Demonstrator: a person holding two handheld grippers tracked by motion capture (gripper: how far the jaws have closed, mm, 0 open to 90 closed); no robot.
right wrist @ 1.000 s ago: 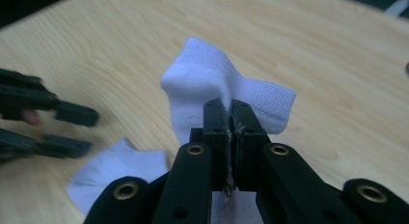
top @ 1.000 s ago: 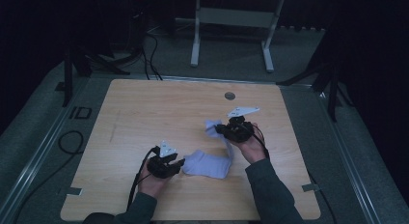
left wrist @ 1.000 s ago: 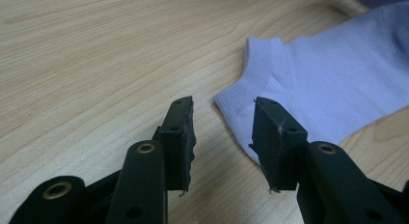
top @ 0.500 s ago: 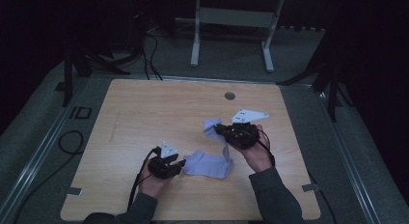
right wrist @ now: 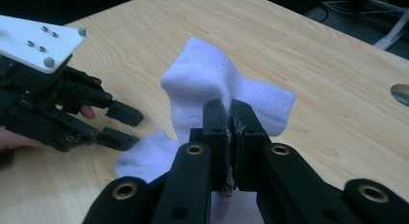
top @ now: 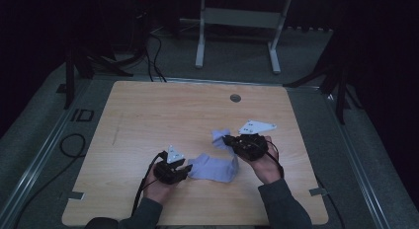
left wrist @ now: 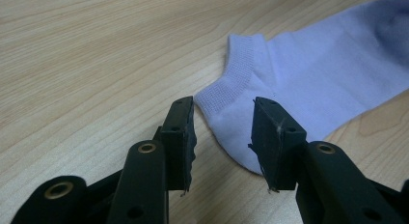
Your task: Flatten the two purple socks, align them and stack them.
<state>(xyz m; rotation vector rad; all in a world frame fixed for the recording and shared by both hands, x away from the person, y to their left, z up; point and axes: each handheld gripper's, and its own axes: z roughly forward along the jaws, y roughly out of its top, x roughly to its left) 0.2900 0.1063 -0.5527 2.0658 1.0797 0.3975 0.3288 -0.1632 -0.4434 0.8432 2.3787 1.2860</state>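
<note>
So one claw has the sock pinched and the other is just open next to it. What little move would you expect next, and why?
Probably the left gripper eases forward a touch and closes on the sock. Its jaws stand open with the ribbed cuff edge lying flat on the table just ahead of the gap, not yet gripped, while the right gripper is shut on the other end and holds it raised off the wood.

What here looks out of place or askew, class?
The sock is rumpled: the right claw pinches one end up off the table, while the open left claw straddles the cuff lying flat.
</note>
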